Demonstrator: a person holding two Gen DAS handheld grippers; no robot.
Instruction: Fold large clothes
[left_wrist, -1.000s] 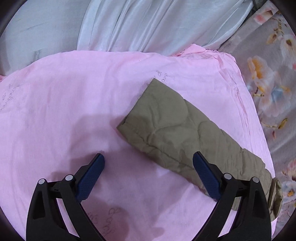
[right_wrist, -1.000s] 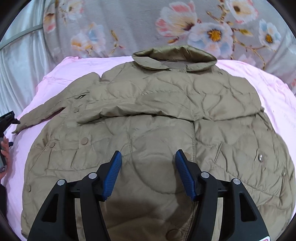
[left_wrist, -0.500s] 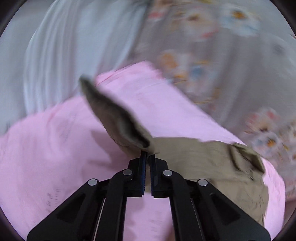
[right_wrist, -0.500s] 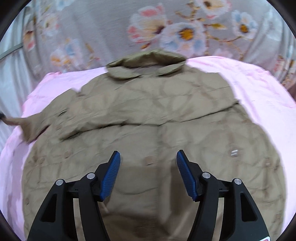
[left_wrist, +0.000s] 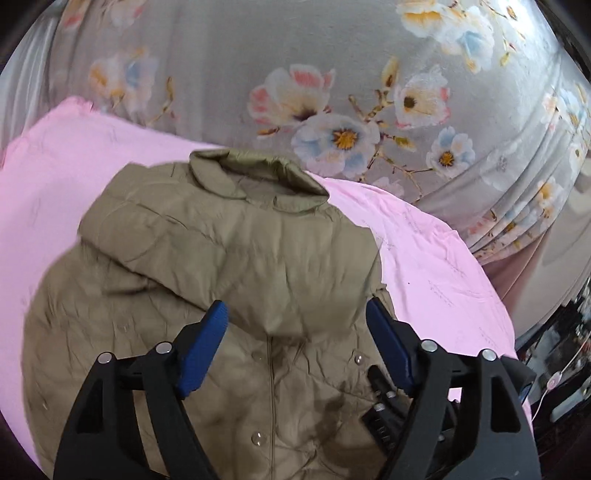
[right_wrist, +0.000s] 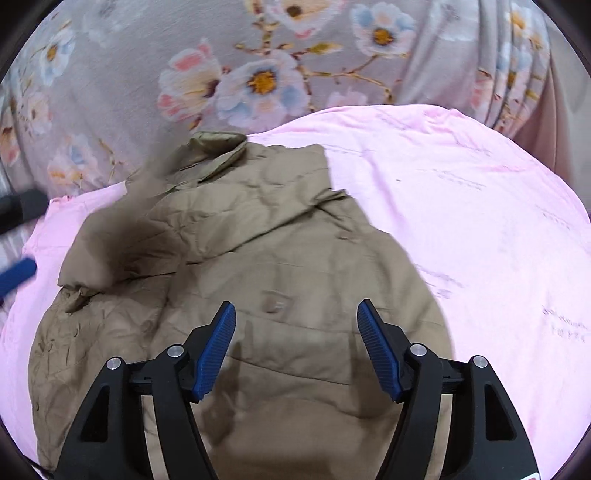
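Observation:
An olive quilted jacket (left_wrist: 229, 266) lies front-up on a pink sheet (left_wrist: 424, 258), collar (left_wrist: 258, 173) toward the floral fabric. Both sleeves lie folded across its chest. My left gripper (left_wrist: 295, 343) is open and empty, just above the folded sleeve end at the jacket's middle. My right gripper (right_wrist: 295, 343) is open and empty above the jacket's lower front (right_wrist: 295, 280). The left gripper shows blurred at the left edge of the right wrist view (right_wrist: 18, 273).
Grey floral fabric (left_wrist: 332, 92) rises behind the pink sheet. The sheet's bare right part (right_wrist: 480, 206) lies beside the jacket. Dark clutter and a white cable (left_wrist: 554, 380) sit beyond the sheet's right edge.
My left gripper shut on the outstretched sleeve, carried it across the jacket's chest and let go; it now stands open. My right gripper stayed open and shifted right over the jacket.

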